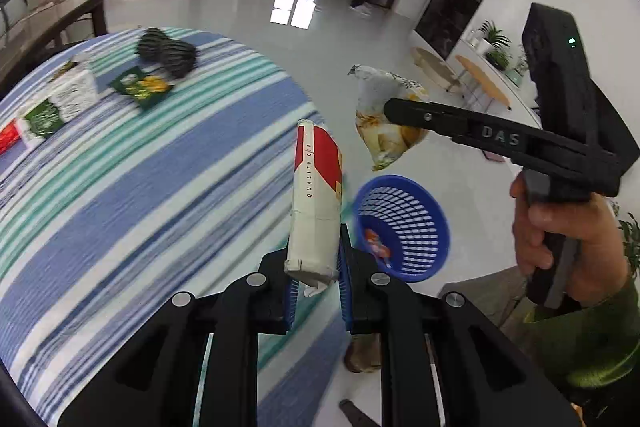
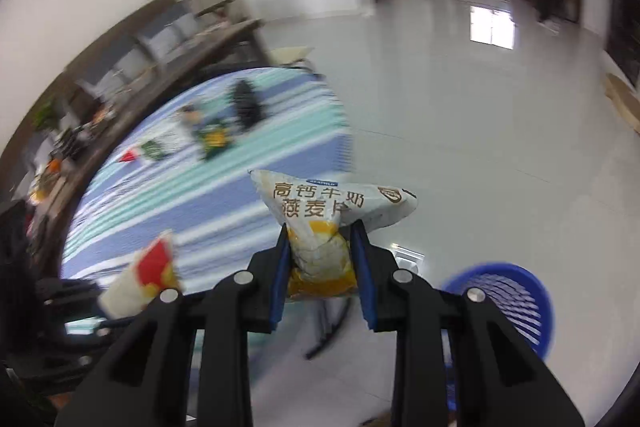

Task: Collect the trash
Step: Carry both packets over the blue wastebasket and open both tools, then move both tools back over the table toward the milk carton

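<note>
The left gripper (image 1: 316,263) pinches a crushed paper cup (image 1: 316,199); the right gripper (image 2: 322,259) pinches an oatmeal packet (image 2: 320,219). Released early, either could miss the blue basket (image 1: 404,227) at lower right.

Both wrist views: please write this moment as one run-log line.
left gripper: shut on paper cup | right gripper: shut on snack bag | blue basket: on floor

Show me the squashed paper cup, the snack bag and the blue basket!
paper cup (image 1: 316,195): left wrist view, its red and white side.
snack bag (image 2: 320,211): right wrist view, its printed front.
blue basket (image 1: 416,259): left wrist view, its slotted wall.
</note>
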`<state>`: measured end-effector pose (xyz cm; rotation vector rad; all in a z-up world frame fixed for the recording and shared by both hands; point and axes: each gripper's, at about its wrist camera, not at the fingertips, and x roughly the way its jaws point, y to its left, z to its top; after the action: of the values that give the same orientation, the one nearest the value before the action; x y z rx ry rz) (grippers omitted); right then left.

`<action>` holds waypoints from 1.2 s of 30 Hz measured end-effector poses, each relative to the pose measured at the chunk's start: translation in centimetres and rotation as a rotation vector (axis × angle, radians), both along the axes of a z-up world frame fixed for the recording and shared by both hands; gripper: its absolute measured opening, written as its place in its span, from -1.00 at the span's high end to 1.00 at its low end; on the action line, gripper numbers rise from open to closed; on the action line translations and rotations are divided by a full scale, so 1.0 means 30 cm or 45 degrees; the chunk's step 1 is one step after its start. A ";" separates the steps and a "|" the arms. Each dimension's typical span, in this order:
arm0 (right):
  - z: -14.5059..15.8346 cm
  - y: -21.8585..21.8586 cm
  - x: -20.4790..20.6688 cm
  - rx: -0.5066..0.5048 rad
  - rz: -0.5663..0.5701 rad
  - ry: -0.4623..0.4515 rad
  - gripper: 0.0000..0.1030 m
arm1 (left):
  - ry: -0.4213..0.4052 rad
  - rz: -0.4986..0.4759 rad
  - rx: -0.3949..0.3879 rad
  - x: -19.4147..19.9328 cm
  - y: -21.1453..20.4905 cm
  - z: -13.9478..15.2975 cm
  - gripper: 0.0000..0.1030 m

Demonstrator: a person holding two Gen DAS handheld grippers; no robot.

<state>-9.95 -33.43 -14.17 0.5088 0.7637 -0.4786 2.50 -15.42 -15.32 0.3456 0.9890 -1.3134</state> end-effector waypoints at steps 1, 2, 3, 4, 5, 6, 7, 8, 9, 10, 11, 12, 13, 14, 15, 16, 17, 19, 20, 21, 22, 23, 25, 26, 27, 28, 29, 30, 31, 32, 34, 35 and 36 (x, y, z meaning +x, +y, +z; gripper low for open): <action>-0.025 -0.048 -0.066 -0.002 -0.063 0.027 0.45 | 0.039 -0.041 0.003 -0.042 -0.046 -0.006 0.69; -0.051 -0.088 -0.126 -0.006 -0.117 0.054 0.45 | 0.061 -0.075 0.010 -0.077 -0.086 -0.013 0.69; -0.075 -0.122 -0.174 -0.008 -0.159 0.076 0.45 | 0.070 -0.113 0.020 -0.125 -0.137 -0.026 0.69; -0.108 -0.166 -0.237 -0.006 -0.216 0.105 0.45 | 0.070 -0.143 0.029 -0.165 -0.185 -0.040 0.69; -0.139 -0.202 -0.285 0.006 -0.261 0.130 0.45 | 0.073 -0.175 0.037 -0.205 -0.234 -0.058 0.69; -0.169 -0.234 -0.328 0.023 -0.301 0.147 0.45 | 0.078 -0.199 0.045 -0.238 -0.279 -0.079 0.68; -0.195 -0.258 -0.360 0.039 -0.331 0.158 0.45 | 0.087 -0.220 0.055 -0.269 -0.328 -0.105 0.68; -0.233 -0.289 -0.398 0.065 -0.368 0.172 0.45 | 0.096 -0.239 0.066 -0.292 -0.369 -0.134 0.68; -0.262 -0.308 -0.424 0.088 -0.388 0.176 0.45 | 0.099 -0.259 0.080 -0.317 -0.415 -0.167 0.68; -0.290 -0.326 -0.447 0.112 -0.409 0.176 0.45 | 0.104 -0.274 0.095 -0.340 -0.462 -0.204 0.68; -0.321 -0.343 -0.469 0.132 -0.432 0.178 0.45 | 0.111 -0.288 0.105 -0.354 -0.496 -0.235 0.68; -0.346 -0.357 -0.485 0.150 -0.447 0.181 0.45 | 0.114 -0.303 0.119 -0.373 -0.537 -0.272 0.67; -0.373 -0.372 -0.502 0.185 -0.464 0.177 0.45 | 0.113 -0.308 0.130 -0.384 -0.568 -0.302 0.67; -0.389 -0.384 -0.515 0.220 -0.479 0.167 0.44 | 0.110 -0.315 0.143 -0.396 -0.599 -0.333 0.66; -0.404 -0.399 -0.522 0.255 -0.491 0.157 0.44 | 0.109 -0.319 0.159 -0.409 -0.625 -0.363 0.66; -0.416 -0.414 -0.529 0.281 -0.501 0.151 0.44 | 0.107 -0.319 0.171 -0.416 -0.654 -0.393 0.65; -0.421 -0.422 -0.527 0.288 -0.507 0.150 0.44 | 0.104 -0.319 0.179 -0.425 -0.677 -0.411 0.64; -0.434 -0.422 -0.526 0.295 -0.509 0.162 0.39 | 0.095 -0.324 0.188 -0.443 -0.720 -0.453 0.53; -0.435 -0.428 -0.527 0.297 -0.518 0.166 0.28 | 0.093 -0.337 0.189 -0.449 -0.742 -0.477 0.31; -0.436 -0.432 -0.532 0.303 -0.526 0.160 -0.03 | 0.089 -0.346 0.200 -0.460 -0.748 -0.494 0.02; -0.431 -0.433 -0.537 0.302 -0.541 0.153 -0.14 | 0.081 -0.345 0.210 -0.461 -0.764 -0.512 -0.11; -0.425 -0.435 -0.540 0.289 -0.553 0.148 -0.21 | 0.059 -0.322 0.213 -0.453 -0.767 -0.524 -0.31; -0.398 -0.432 -0.533 0.241 -0.563 0.150 -0.24 | 0.047 -0.280 0.197 -0.429 -0.745 -0.518 -0.43; -0.393 -0.435 -0.534 0.222 -0.572 0.148 -0.32 | 0.054 -0.264 0.184 -0.417 -0.728 -0.503 -0.48; -0.385 -0.438 -0.537 0.208 -0.577 0.144 -0.38 | 0.057 -0.251 0.168 -0.420 -0.717 -0.482 -0.52; -0.372 -0.434 -0.535 0.189 -0.587 0.135 -0.40 | 0.053 -0.242 0.146 -0.419 -0.704 -0.452 -0.55; -0.365 -0.433 -0.533 0.170 -0.594 0.129 -0.44 | 0.041 -0.236 0.100 -0.415 -0.671 -0.402 -0.67; -0.353 -0.427 -0.527 0.141 -0.601 0.127 -0.50 | 0.026 -0.232 0.056 -0.420 -0.650 -0.360 -0.85; -0.339 -0.419 -0.517 0.108 -0.602 0.127 -0.53 | -0.007 -0.221 -0.014 -0.417 -0.599 -0.299 -0.91; -0.321 -0.404 -0.501 0.068 -0.599 0.123 -0.58 | -0.034 -0.215 -0.066 -0.413 -0.559 -0.253 -0.90; -0.284 -0.369 -0.467 -0.003 -0.585 0.099 -0.61 | -0.092 -0.218 -0.139 -0.400 -0.468 -0.175 -0.90; -0.268 -0.349 -0.448 -0.035 -0.575 0.089 -0.62 | -0.128 -0.213 -0.151 -0.385 -0.420 -0.145 -0.90; -0.250 -0.323 -0.421 -0.073 -0.560 0.076 -0.64 | -0.155 -0.207 -0.153 -0.371 -0.387 -0.125 -0.90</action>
<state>-22.59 -43.13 -21.67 0.6132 0.6921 -0.9252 -8.63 -27.03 -19.07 0.4150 0.7890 -1.4739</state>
